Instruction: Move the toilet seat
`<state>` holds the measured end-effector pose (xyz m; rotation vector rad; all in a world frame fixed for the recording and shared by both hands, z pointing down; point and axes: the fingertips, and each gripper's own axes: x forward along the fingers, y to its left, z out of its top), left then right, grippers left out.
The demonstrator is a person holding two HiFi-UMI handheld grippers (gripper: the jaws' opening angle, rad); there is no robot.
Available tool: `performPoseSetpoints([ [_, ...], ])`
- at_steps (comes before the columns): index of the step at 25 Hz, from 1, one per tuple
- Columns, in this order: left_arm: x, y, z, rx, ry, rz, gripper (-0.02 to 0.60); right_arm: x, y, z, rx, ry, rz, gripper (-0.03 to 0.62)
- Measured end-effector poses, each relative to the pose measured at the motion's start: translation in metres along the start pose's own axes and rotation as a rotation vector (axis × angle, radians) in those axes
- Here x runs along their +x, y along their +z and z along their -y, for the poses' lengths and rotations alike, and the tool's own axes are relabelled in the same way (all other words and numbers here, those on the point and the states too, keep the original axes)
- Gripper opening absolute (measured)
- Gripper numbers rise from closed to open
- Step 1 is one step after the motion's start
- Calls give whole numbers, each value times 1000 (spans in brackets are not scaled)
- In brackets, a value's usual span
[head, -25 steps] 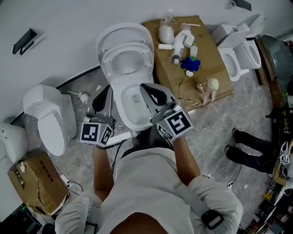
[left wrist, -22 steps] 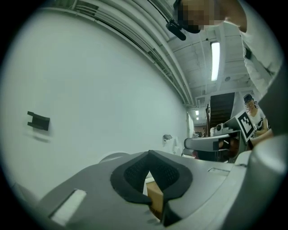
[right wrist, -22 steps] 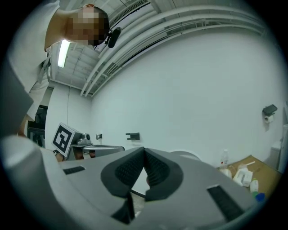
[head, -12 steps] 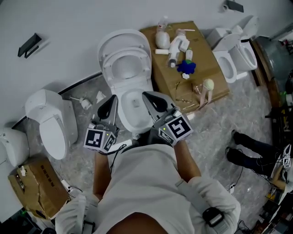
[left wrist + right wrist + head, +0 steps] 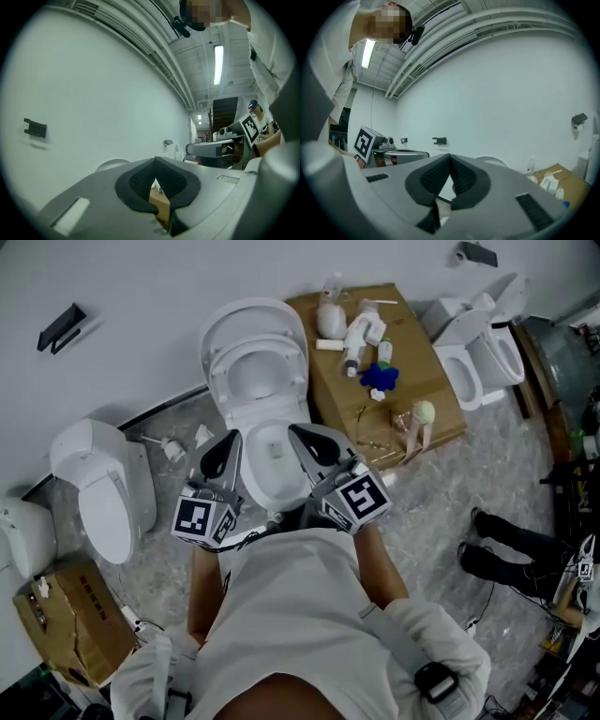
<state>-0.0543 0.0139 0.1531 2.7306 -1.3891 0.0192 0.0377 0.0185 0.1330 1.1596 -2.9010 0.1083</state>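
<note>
A white toilet (image 5: 267, 460) stands against the wall with its seat ring (image 5: 256, 381) and lid (image 5: 251, 322) both raised. My left gripper (image 5: 225, 448) hovers over the bowl's left rim, and my right gripper (image 5: 302, 437) over its right rim. Both are apart from the seat. In the left gripper view the left gripper (image 5: 155, 162) has its pads together with nothing between them. The right gripper (image 5: 450, 157) in its own view is likewise shut and empty, and both point level at the wall.
A cardboard sheet (image 5: 417, 381) right of the toilet carries bottles and a blue object (image 5: 377, 377). Other toilets stand at left (image 5: 101, 488) and upper right (image 5: 478, 338). A cardboard box (image 5: 66, 620) lies lower left. A person's shoes (image 5: 497, 540) are at right.
Both grippers shifted slightly over the bowl's front early on, then held still. Their jaws stayed shut, and the seat has not moved.
</note>
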Motion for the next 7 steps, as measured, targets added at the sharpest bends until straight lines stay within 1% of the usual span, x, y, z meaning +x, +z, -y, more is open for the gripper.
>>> performPoseSetpoints([
  [3, 1, -1, 1, -2, -3, -6, 2, 0, -1, 2, 9, -8, -3, 2],
  [7, 3, 2, -3, -1, 2, -3, 2, 7, 1, 0, -1, 5, -8, 2],
])
